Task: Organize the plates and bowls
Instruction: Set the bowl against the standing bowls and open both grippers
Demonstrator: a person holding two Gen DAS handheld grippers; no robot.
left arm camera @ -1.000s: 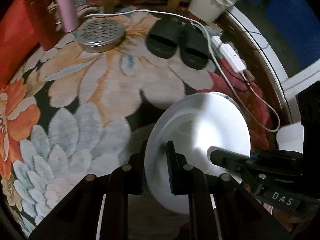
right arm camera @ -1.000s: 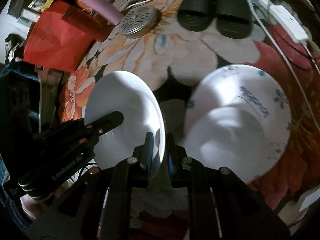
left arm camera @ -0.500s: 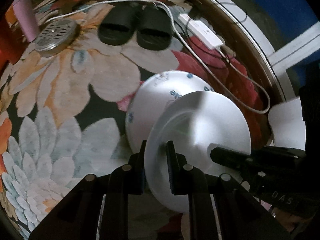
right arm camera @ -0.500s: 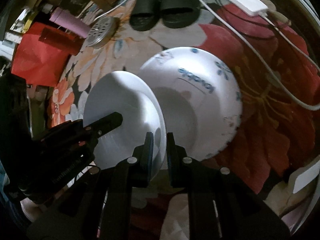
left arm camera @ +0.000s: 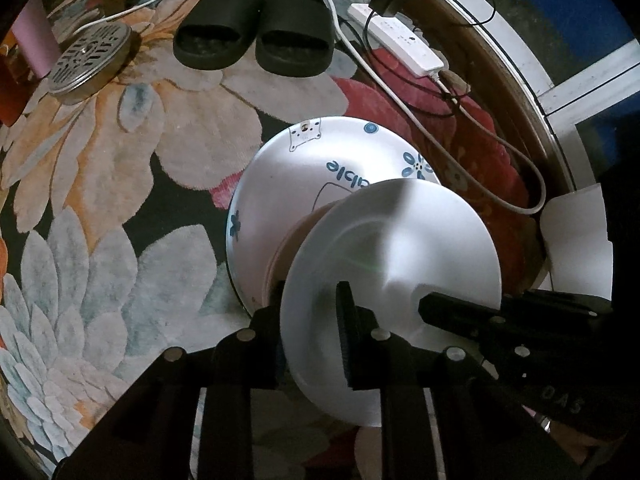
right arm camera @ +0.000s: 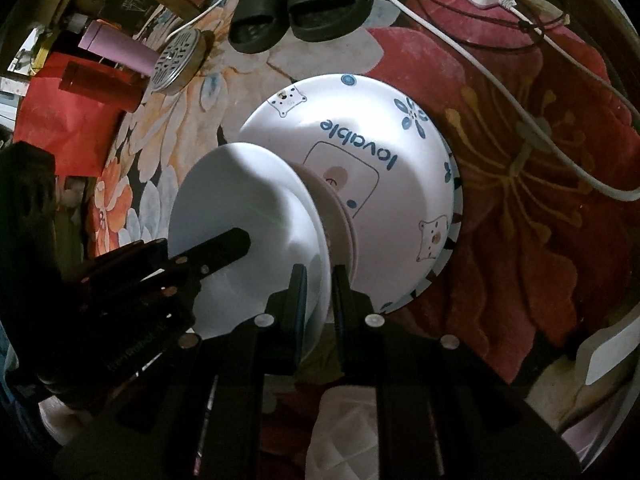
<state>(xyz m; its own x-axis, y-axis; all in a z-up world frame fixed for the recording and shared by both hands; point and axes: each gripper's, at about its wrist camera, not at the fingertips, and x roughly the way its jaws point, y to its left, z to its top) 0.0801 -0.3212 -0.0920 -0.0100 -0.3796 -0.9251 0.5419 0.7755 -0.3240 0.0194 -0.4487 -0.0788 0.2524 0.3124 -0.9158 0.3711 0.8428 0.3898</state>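
Change: white plate point(left arm camera: 400, 248) has come over the printed plate point(left arm camera: 320, 168), from beside it earlier.
Left tongs point(left arm camera: 312, 332): on the white plate's rim, jaws opening.
Right tongs point(right arm camera: 318, 292): pinching the opposite rim.
Printed plate: on the floral rug point(left arm camera: 120, 200), a pinkish dish point(right arm camera: 340, 208) upon it.
Background: 2 black slippers point(left arm camera: 256, 36).

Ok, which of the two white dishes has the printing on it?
The large plate lying on the rug, with "lovable" and blue flowers. The plain white bowl, gripped at its rim by both grippers above it, has none.
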